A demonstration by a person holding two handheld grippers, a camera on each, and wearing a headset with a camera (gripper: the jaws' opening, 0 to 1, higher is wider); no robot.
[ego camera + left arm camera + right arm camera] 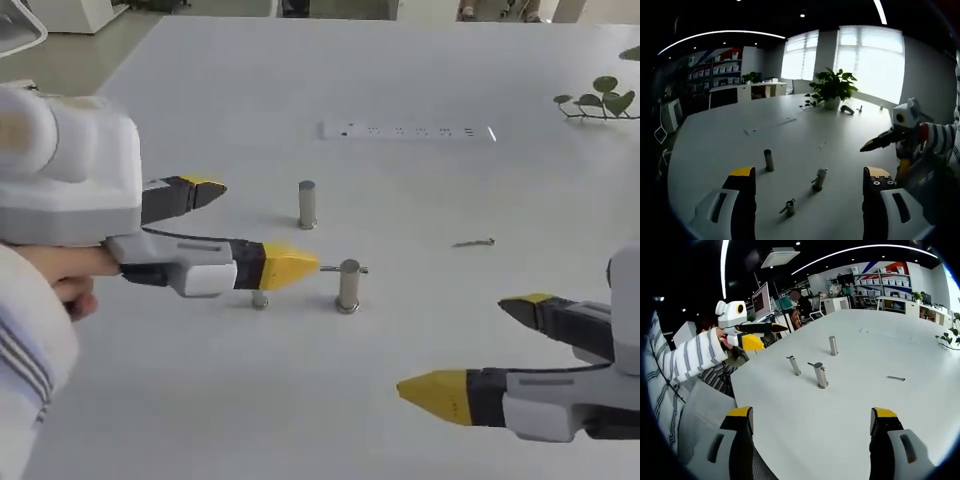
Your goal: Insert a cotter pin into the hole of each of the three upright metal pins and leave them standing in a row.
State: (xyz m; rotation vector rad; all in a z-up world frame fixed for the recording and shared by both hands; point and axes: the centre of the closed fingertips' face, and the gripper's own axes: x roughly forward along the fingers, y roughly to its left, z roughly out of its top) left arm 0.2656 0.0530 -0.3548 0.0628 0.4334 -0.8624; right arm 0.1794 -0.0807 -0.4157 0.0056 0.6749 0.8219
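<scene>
Left gripper (268,224): I see jaws wide apart, empty.
Right gripper (452,344): wide apart, empty too.
Middle pin (348,285): cotter pin (327,268) through it, I think.

The three upright pins (348,285) and the loose cotter pin (474,242) are seen as bare metal with a dull sheen. The table (300,400) is finished smooth and matt. The left gripper (268,225) and right gripper (452,345) are cased in matt plastic.

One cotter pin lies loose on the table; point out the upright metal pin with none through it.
The far metal pin, nearest the power strip: bare top, while the two nearer pins each carry one.
</scene>
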